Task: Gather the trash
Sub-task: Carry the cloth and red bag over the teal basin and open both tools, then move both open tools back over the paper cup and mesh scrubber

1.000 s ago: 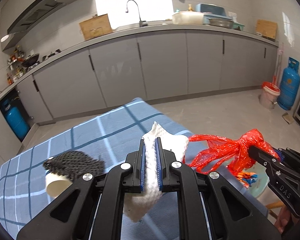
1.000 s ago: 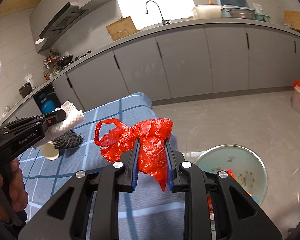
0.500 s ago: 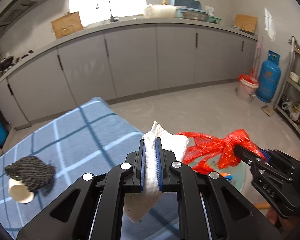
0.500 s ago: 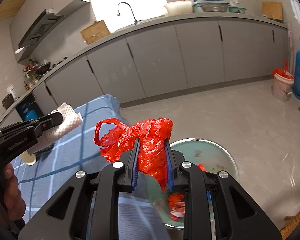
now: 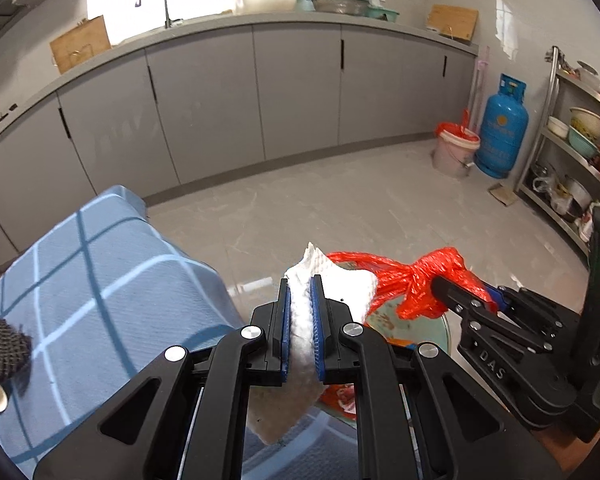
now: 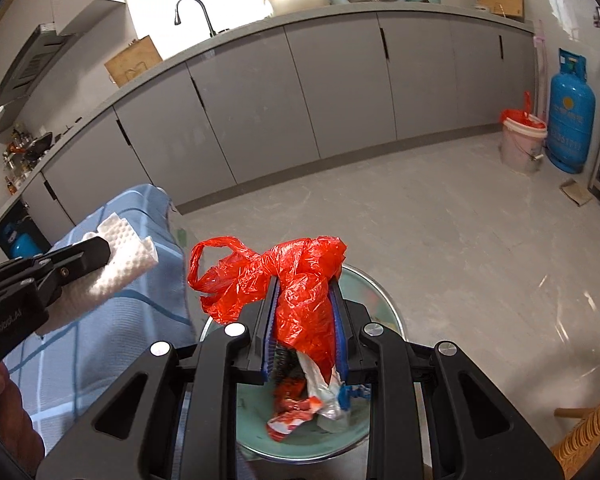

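Over the basin (image 6: 384, 300), right fingers (image 6: 342, 322) pinch the red bag (image 6: 300, 280); left fingers (image 5: 319, 322) pinch the white towel (image 5: 300, 324).

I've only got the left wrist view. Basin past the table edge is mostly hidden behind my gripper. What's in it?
Observer: In the right wrist view the green basin sits right below the right gripper; it already holds crumpled red and white wrappers.
Operator: Is the red bag clamped or just draped?
Observer: Clamped. The red bag is bunched between both blue pads, with a loop handle sticking out to the left.
Operator: And my white towel, how does it look from there?
Observer: The left gripper pinches the paper towel over the blue checked tablecloth, left of the basin, not over it yet.
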Demonstrator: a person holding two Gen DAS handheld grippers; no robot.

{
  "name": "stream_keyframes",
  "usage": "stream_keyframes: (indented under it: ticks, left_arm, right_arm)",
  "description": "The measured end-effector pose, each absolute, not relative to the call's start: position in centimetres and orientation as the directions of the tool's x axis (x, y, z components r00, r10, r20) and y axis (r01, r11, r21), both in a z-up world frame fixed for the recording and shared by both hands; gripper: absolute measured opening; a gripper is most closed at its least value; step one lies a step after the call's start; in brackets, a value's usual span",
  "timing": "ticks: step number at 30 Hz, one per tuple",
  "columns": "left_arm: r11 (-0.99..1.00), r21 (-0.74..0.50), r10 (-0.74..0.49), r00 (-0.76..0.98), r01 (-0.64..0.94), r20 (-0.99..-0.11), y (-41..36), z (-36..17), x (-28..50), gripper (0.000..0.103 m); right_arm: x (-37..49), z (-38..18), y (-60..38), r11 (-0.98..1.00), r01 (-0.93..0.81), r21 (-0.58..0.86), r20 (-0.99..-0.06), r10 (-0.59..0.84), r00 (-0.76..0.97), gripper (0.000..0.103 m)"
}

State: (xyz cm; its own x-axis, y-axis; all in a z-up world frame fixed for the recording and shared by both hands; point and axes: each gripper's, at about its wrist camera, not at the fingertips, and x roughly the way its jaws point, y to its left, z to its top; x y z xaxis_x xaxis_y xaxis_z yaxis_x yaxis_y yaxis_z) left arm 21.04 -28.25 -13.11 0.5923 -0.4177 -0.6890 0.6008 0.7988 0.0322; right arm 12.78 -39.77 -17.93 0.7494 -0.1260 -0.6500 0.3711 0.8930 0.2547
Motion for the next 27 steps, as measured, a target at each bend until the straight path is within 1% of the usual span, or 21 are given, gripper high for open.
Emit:
stream_keyframes:
  ticks: [6, 13, 16, 17, 18, 19, 20, 21, 23, 25, 27]
  left_arm:
    - [0.794, 0.020, -0.411, 0.561, 0.607, -0.719, -28.9, -14.8, 21.7, 0.011]
    - [0.782, 0.019, -0.414, 0.542, 0.623, -0.731, -30.0, -15.6, 21.6, 0.011]
    - [0.775, 0.017, -0.417, 0.532, 0.632, -0.737, -30.3, -16.0, 21.6, 0.013]
    - [0.774, 0.017, -0.417, 0.530, 0.633, -0.738, -30.3, -16.0, 21.7, 0.015]
    - [0.774, 0.014, -0.418, 0.527, 0.634, -0.739, -30.3, -16.2, 21.7, 0.027]
    - [0.776, 0.015, -0.416, 0.529, 0.631, -0.740, -30.3, -16.2, 21.8, 0.042]
    - [0.779, 0.020, -0.410, 0.534, 0.626, -0.739, -30.2, -16.3, 21.8, 0.046]
    - [0.781, 0.025, -0.406, 0.537, 0.625, -0.739, -30.1, -16.3, 21.8, 0.052]
    - [0.786, 0.023, -0.403, 0.540, 0.618, -0.739, -29.9, -16.3, 22.0, 0.056]
    - [0.797, 0.023, -0.395, 0.549, 0.604, -0.736, -29.5, -16.2, 22.1, 0.065]
    - [0.802, 0.023, -0.393, 0.556, 0.597, -0.732, -29.2, -16.0, 22.1, 0.065]
  right_arm:
    - [13.4, -19.0, -40.8, 0.885, 0.392, 0.251, -0.661, -0.139, 0.737, 0.025]
    - [13.8, -19.8, -40.8, 0.884, 0.399, 0.245, -0.673, -0.141, 0.726, 0.025]
    - [14.0, -20.2, -40.9, 0.884, 0.396, 0.249, -0.677, -0.134, 0.724, 0.029]
    - [14.2, -20.4, -40.9, 0.885, 0.385, 0.260, -0.680, -0.115, 0.724, 0.031]
    - [14.4, -20.5, -40.9, 0.886, 0.382, 0.264, -0.681, -0.110, 0.724, 0.039]
    - [14.4, -20.6, -40.9, 0.884, 0.387, 0.260, -0.680, -0.117, 0.723, 0.046]
    - [14.3, -20.7, -40.9, 0.885, 0.387, 0.258, -0.677, -0.120, 0.726, 0.058]
    - [14.3, -20.6, -40.9, 0.888, 0.382, 0.255, -0.676, -0.119, 0.727, 0.058]
    - [14.3, -20.5, -40.6, 0.893, 0.378, 0.243, -0.675, -0.124, 0.727, 0.058]
    - [14.0, -20.5, -40.7, 0.888, 0.388, 0.248, -0.674, -0.130, 0.727, 0.058]
    - [13.7, -20.3, -41.0, 0.881, 0.399, 0.255, -0.671, -0.136, 0.729, 0.062]
